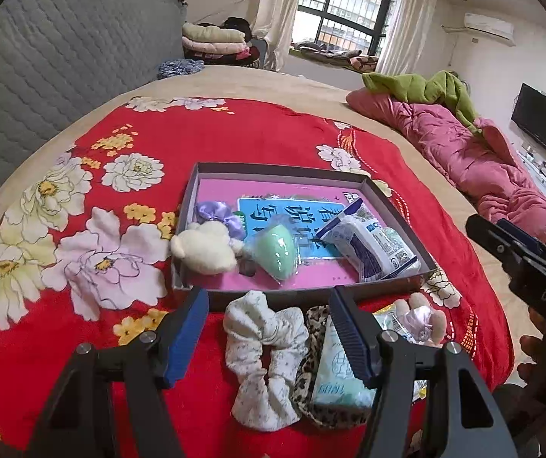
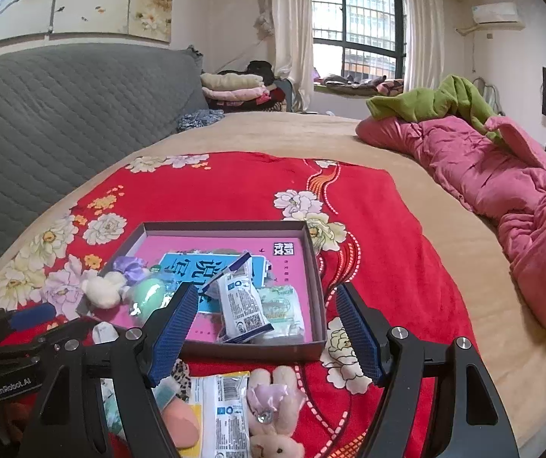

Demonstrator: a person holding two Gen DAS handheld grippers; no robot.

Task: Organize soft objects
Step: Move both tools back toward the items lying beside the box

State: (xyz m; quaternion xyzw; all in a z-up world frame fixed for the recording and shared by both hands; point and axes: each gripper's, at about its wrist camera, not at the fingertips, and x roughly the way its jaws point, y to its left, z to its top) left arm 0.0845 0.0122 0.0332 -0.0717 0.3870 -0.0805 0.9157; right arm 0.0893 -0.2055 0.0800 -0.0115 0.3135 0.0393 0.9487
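A shallow brown box lies on a red flowered blanket. It holds a cream plush toy, a purple bow, a green sponge and a white packet. My left gripper is open above a white floral scrunchie, beside a leopard scrunchie and a tissue pack. My right gripper is open and empty over the box's near wall. Below it lie a pink plush bear, a white packet and a peach sponge.
A grey quilted headboard runs along the left. A pink quilt under a green cloth lies along the bed's right side. Folded blankets are stacked at the far end, near the window.
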